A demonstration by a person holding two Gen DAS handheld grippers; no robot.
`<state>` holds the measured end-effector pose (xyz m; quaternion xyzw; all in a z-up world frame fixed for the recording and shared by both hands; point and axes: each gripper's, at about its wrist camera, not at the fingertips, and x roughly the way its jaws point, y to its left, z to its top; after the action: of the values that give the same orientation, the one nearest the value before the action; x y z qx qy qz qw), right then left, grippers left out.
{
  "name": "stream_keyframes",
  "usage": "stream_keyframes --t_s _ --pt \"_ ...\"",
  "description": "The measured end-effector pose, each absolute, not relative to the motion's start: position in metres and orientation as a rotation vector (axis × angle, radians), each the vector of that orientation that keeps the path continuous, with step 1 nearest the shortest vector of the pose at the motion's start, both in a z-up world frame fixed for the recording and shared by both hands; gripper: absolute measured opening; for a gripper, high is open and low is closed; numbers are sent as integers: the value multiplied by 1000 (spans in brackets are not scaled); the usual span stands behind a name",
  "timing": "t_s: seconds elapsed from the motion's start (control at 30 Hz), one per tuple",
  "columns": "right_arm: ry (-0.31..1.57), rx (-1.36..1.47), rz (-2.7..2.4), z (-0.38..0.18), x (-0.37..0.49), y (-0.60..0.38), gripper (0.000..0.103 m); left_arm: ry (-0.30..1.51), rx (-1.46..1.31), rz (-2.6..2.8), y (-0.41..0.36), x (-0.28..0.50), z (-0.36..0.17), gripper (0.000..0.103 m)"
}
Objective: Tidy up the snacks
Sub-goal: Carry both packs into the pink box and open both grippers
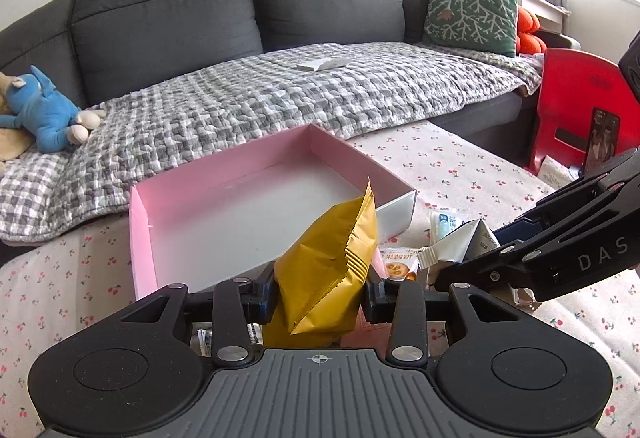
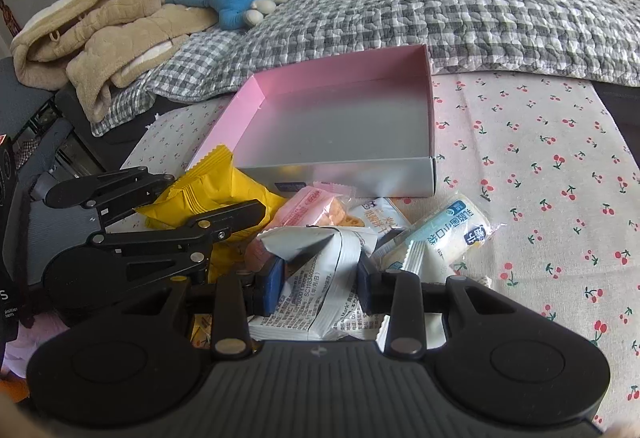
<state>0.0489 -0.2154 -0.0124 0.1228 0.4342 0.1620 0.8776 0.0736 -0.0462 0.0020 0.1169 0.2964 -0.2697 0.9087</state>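
Left wrist view: the left gripper (image 1: 320, 292) is clamping a yellow packet (image 1: 328, 274) before the pink box (image 1: 140, 214) on the cherry-print tablecloth (image 1: 460, 166), the grey sofa (image 1: 168, 14) behind.

Right wrist view: the right gripper (image 2: 322, 280) is pinching a white packet (image 2: 320, 278) among scattered snacks (image 2: 440, 234).

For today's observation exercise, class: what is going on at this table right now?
A person is sorting snacks with a handheld gripper in each hand. The left gripper has its jaws closed on a yellow snack packet, and the right gripper has its jaws closed on a white snack packet. The pink box behind them holds nothing yet. More packets, including a light blue one, lie on the cherry-print tablecloth.
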Motion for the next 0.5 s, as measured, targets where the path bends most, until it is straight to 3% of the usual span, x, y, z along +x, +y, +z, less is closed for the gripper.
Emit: stream_keyframes --t_s 0.5 --pt "804 363 258 13 72 -236 34 655 230 -419 -49 128 37 37"
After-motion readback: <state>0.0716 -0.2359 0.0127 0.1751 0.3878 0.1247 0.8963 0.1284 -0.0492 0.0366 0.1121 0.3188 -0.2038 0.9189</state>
